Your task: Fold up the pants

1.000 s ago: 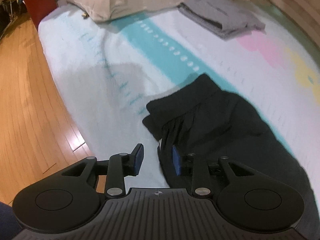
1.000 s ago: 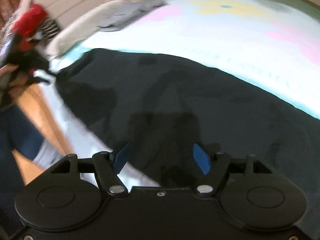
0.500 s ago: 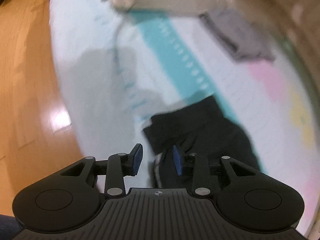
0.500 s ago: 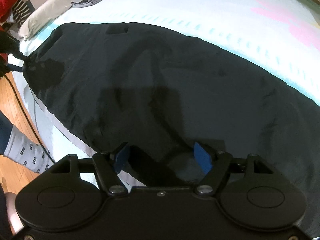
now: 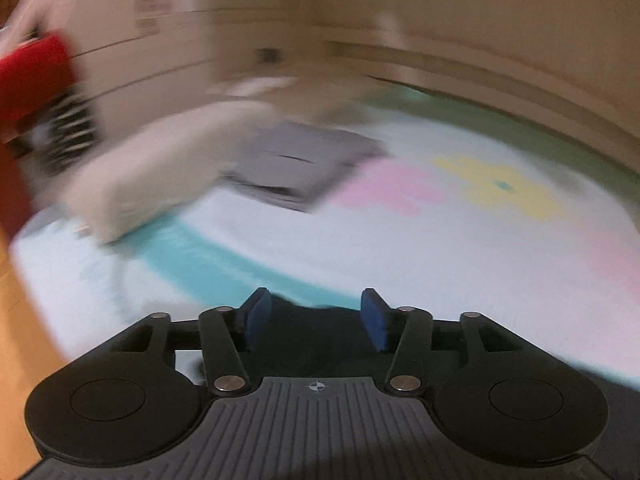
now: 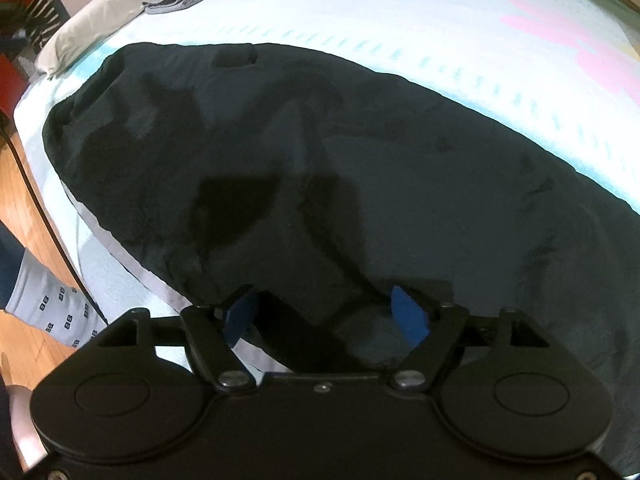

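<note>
The black pants (image 6: 320, 168) lie flat along the bed (image 6: 460, 40), long axis running from the right gripper (image 6: 324, 316), opening over cloth without pinching it, toward the pillow (image 6: 96, 28), while the left gripper (image 5: 316, 316), opening and empty, sits above their far end.

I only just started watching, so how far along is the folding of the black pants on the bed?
Early. Done: the black pants lie spread flat on the bedsheet, with no fold across them visible yet. In hand: nothing is gripped. The left gripper and right gripper are both opening, dark cloth behind the pads but not pinched. Left: all folds crosswise, possibly ending like the folded grey garment by the pillow.
</note>
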Tool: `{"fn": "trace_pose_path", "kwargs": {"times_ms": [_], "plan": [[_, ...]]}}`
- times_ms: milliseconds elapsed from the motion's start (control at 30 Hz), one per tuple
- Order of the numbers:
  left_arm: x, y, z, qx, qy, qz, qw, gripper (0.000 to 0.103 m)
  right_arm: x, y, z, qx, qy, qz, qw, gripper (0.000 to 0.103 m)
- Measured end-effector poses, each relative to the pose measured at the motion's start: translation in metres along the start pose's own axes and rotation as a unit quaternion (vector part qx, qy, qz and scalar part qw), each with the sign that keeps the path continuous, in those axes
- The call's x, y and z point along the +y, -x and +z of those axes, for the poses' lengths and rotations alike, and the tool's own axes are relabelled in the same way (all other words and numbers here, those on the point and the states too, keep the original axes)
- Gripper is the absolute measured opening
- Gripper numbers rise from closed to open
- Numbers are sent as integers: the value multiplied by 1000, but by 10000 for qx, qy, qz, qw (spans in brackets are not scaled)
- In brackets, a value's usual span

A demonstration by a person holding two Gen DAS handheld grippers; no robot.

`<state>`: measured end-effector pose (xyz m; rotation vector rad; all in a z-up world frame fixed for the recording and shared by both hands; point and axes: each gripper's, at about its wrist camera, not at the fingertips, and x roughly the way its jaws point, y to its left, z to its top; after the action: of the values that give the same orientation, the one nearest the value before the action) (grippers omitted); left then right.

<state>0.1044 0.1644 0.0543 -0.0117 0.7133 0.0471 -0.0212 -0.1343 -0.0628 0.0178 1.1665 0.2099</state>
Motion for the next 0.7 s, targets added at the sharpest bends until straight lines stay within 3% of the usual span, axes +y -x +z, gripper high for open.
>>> {"fn": "trace_pose_path", "kwargs": {"times_ms": [133, 267, 367, 500, 600, 700], "plan": [[-48, -24, -12, 410, -760, -586, 9945, 51, 1, -1, 0, 2, 49, -17, 10000, 81], [-74, -53, -37, 904, -1248, -842, 9845, 51, 1, 1, 0, -11, 76, -10, 10000, 81], [-74, -72, -60, 1340, -1316, -897, 9781, 51, 0, 8, 2, -38, 94, -41, 9999, 81], [-67, -97, -78, 1976, -1033, -897, 9707, 51, -7, 33, 15, -962, -8, -116, 9953, 94], [-69, -94, -82, 1790, -1163, -834, 9734, 52, -12, 44, 31, -1796, -147, -267, 9833, 97], [-71, -93, -87, 1683, -1099, -736, 9768, 53, -9, 38, 52, -2087, 53, -310, 9775, 102]]}}
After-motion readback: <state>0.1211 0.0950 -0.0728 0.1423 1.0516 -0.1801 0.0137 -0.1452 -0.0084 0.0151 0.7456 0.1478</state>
